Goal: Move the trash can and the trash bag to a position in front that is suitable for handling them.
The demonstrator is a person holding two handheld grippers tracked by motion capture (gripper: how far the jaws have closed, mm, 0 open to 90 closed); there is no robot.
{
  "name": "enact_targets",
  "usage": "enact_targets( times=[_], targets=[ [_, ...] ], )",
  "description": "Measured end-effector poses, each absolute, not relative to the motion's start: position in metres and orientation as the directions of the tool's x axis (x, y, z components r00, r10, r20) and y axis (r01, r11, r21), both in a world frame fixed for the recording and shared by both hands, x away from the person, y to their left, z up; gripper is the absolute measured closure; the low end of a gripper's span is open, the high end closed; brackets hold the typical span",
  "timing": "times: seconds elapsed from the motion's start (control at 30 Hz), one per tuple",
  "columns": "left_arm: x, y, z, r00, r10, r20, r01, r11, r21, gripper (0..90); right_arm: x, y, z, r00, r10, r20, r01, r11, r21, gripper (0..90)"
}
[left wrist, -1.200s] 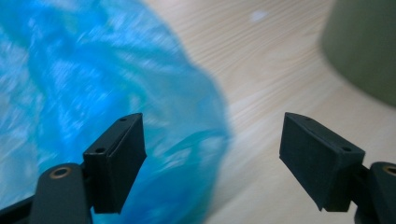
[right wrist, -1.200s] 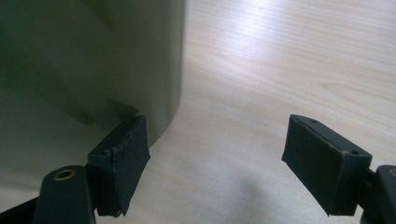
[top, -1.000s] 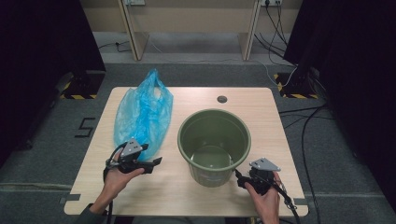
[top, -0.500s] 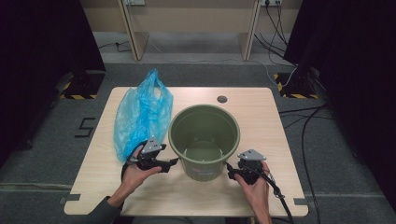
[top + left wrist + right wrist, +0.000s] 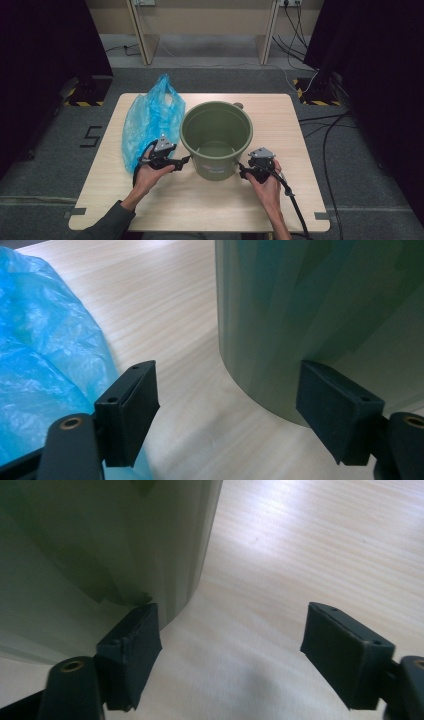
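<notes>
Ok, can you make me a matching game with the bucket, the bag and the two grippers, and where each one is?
Things:
1. green bucket
2. blue plastic bag
3. left gripper
4. right gripper

Places or states:
A. lying on the table, left of the bucket
B. open, close to the bucket's right side
C. standing upright in the middle of the table
D. open, between the bag and the bucket

Right pairs: 1-C, 2-A, 3-D, 4-B
</notes>
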State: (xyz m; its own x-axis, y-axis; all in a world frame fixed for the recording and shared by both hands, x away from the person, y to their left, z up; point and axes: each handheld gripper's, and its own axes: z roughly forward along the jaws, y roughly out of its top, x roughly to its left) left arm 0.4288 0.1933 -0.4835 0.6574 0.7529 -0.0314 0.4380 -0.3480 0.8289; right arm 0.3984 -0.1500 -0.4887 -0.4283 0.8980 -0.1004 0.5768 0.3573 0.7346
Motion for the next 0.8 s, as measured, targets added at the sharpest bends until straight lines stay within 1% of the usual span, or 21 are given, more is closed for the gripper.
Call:
enact_targets(
  times=[0.1,0.17,0.3,0.37,0.47,0.6,0.8],
  targets=[
    [0.434,0.193,-0.482,0.648,0.761,-0.017,0.436,-0.353,0.828,25.1,0.408,-0.148,-0.489,-0.42,0.903,-0.086,0.587,0.343,0.733,24.9],
    [0.442,0.192,-0.482,0.642,0.766,-0.026,0.448,-0.348,0.824,25.2,0.415,-0.145,-0.487,-0.416,0.903,-0.104,0.589,0.355,0.726,25.5],
    [0.449,0.191,-0.482,0.622,0.782,-0.016,0.443,-0.335,0.832,25.4,0.429,-0.136,-0.486,-0.405,0.904,-0.133,0.583,0.368,0.724,27.3],
    [0.451,0.191,-0.485,0.628,0.777,-0.037,0.458,-0.331,0.825,24.5,0.435,-0.133,-0.486,-0.416,0.902,-0.118,0.588,0.366,0.722,26.2],
    [0.454,0.192,-0.488,0.622,0.782,-0.034,0.463,-0.332,0.822,23.7,0.442,-0.126,-0.486,-0.435,0.894,-0.104,0.589,0.37,0.719,24.1],
    [0.456,0.194,-0.488,0.618,0.785,-0.047,0.467,-0.319,0.825,23.3,0.446,-0.124,-0.491,-0.438,0.894,-0.092,0.601,0.367,0.71,22.2],
    [0.461,0.192,-0.488,0.61,0.792,-0.041,0.47,-0.32,0.823,24.0,0.449,-0.123,-0.493,-0.429,0.899,-0.091,0.603,0.36,0.712,22.3]
  ],
)
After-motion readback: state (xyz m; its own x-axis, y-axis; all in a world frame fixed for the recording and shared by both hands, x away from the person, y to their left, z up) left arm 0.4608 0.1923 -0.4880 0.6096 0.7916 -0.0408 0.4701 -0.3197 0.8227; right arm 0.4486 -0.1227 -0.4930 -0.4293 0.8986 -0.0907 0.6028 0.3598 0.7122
